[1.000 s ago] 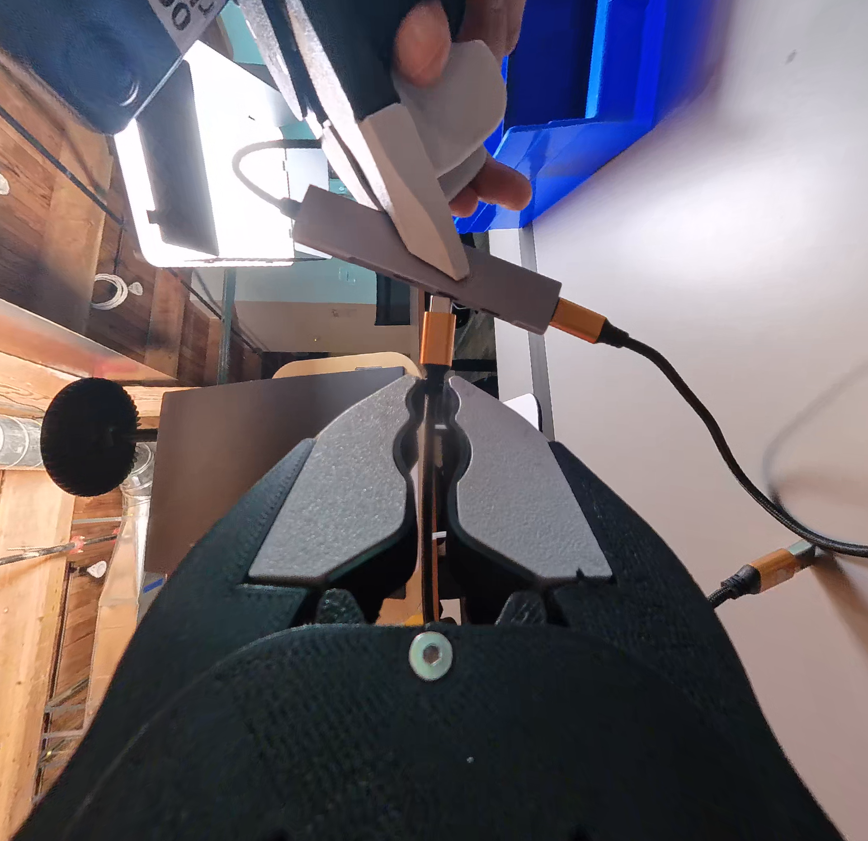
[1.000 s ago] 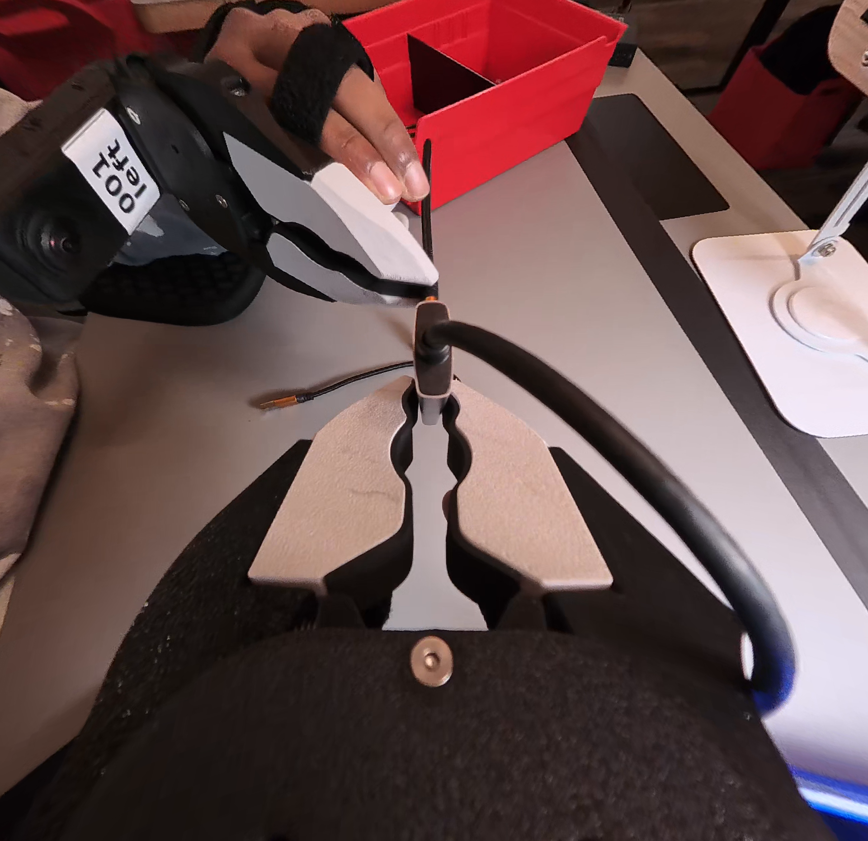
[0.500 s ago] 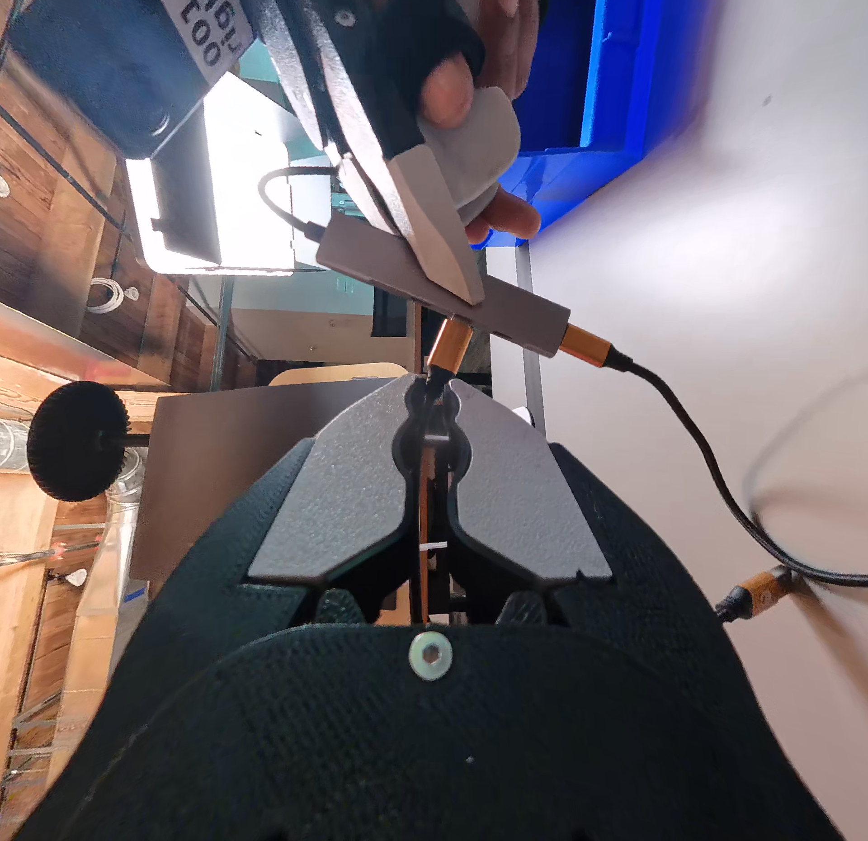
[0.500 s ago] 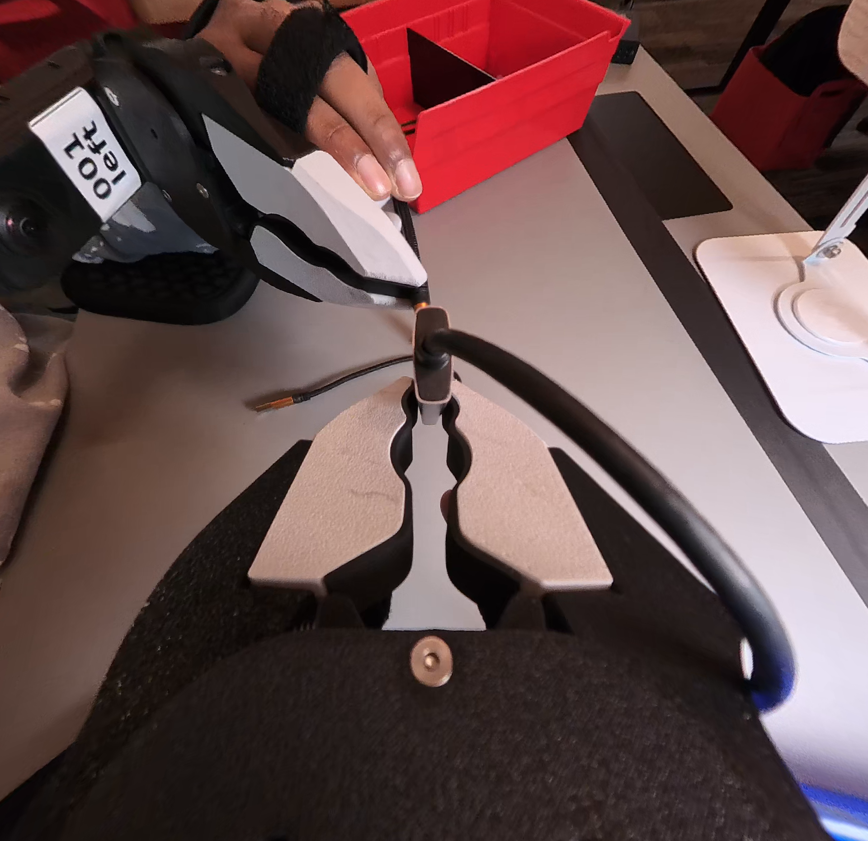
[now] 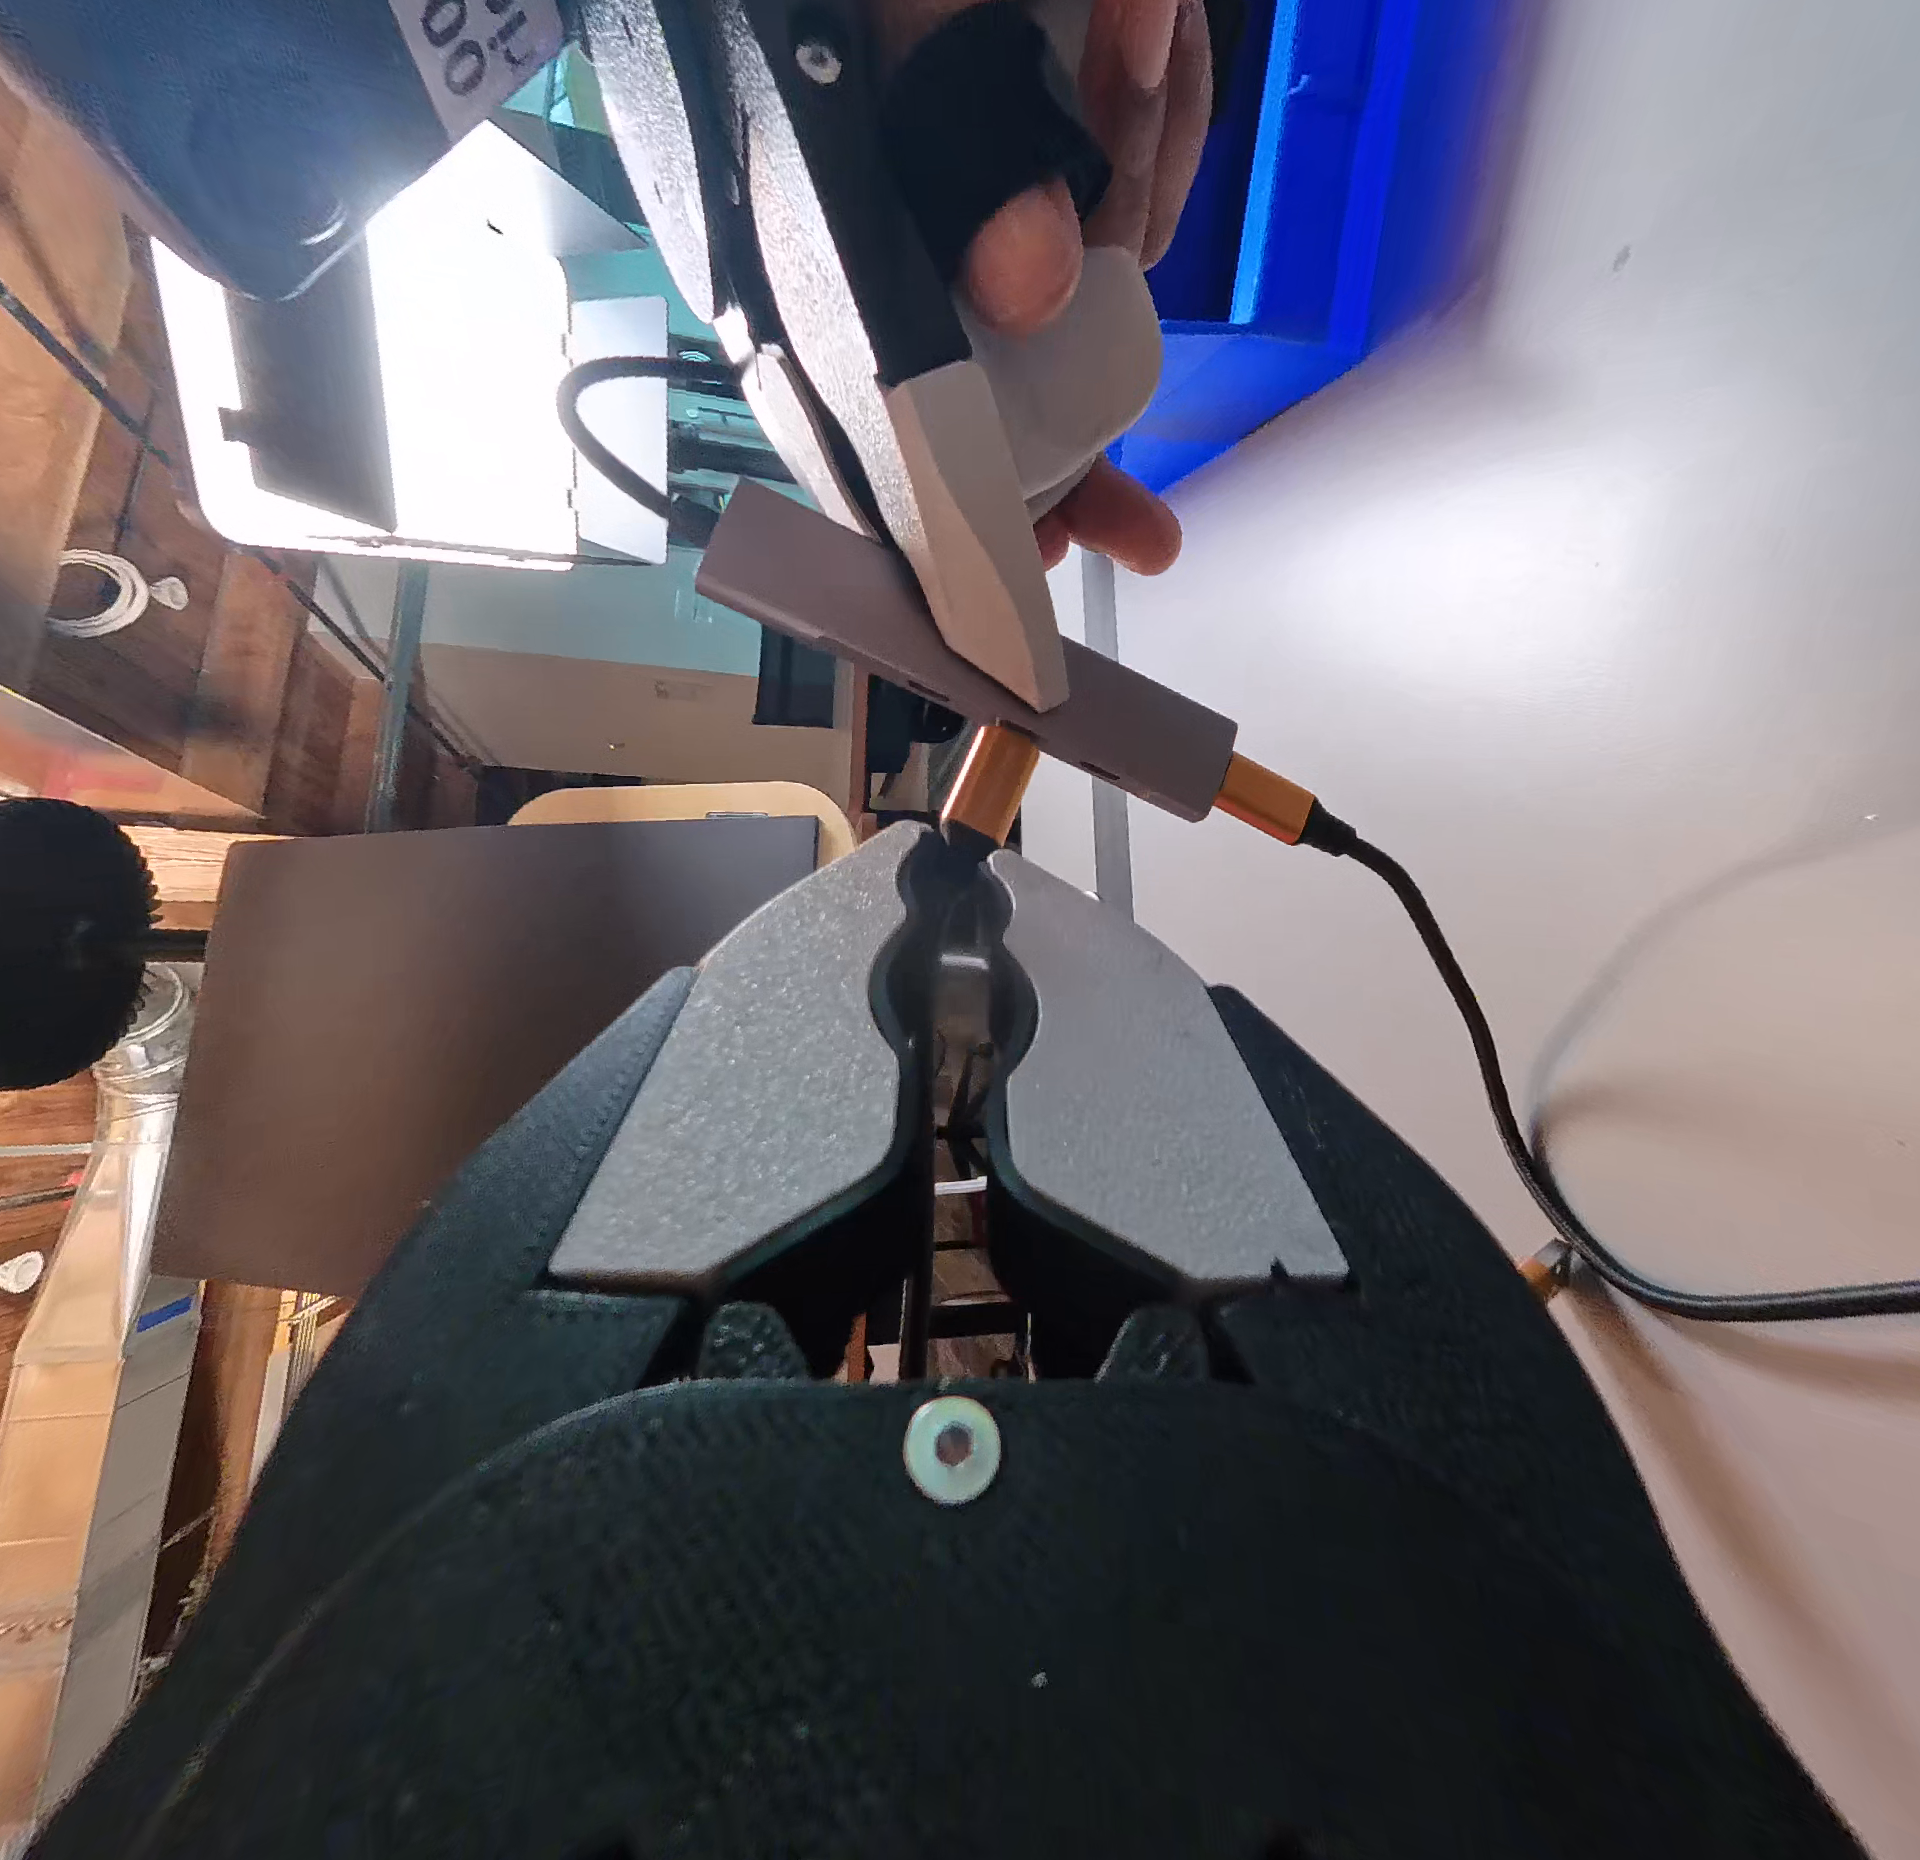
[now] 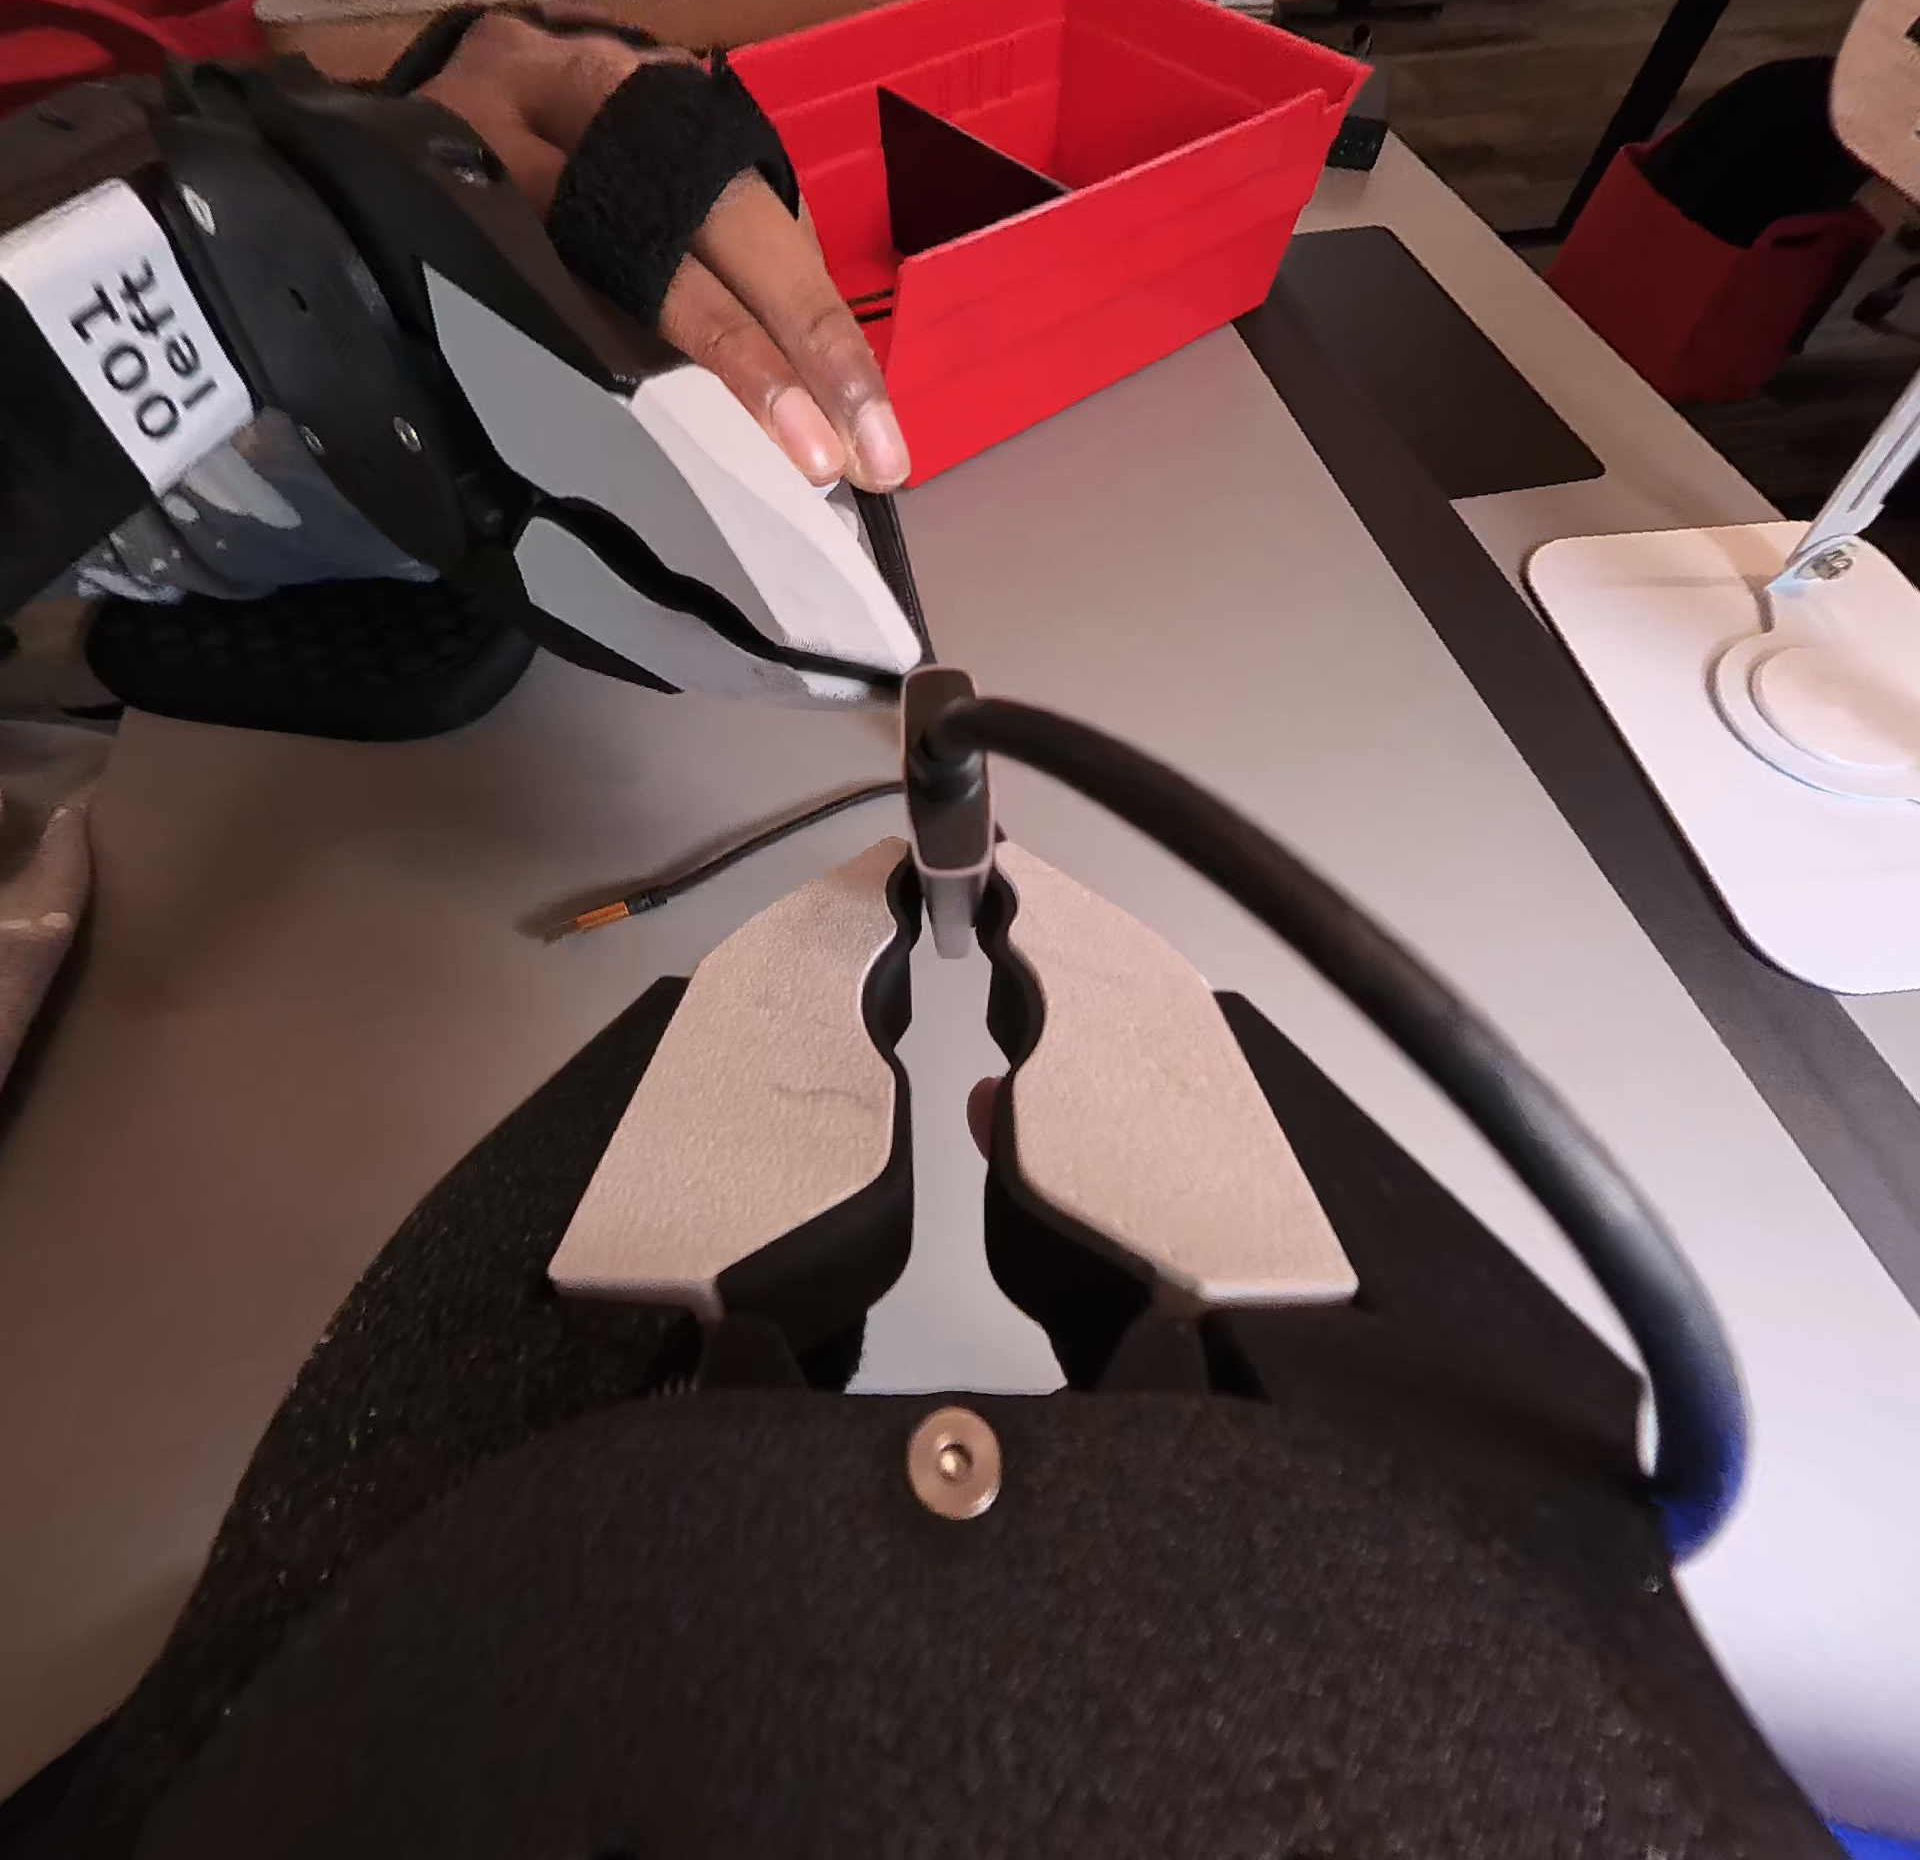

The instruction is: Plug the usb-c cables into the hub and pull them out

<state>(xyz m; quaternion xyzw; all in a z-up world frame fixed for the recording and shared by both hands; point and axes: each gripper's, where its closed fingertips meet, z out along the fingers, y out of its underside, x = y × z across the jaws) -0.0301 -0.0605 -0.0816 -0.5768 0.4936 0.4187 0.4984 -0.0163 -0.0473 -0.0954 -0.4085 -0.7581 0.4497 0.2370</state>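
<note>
Left tongs (image 5: 951,854) clenched on cable behind orange plug (image 5: 992,784) | right tongs (image 6: 948,880) clamping hub (image 5: 961,657) | plug tilted since a second ago, likely working loose.

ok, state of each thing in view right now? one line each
hub: held in the air, clamped edge-on by right gripper
side cable plug: tilted at the hub's side port, seating unclear
left gripper: shut on that cable
end cable plug: plugged in
red bin: open-topped
</note>
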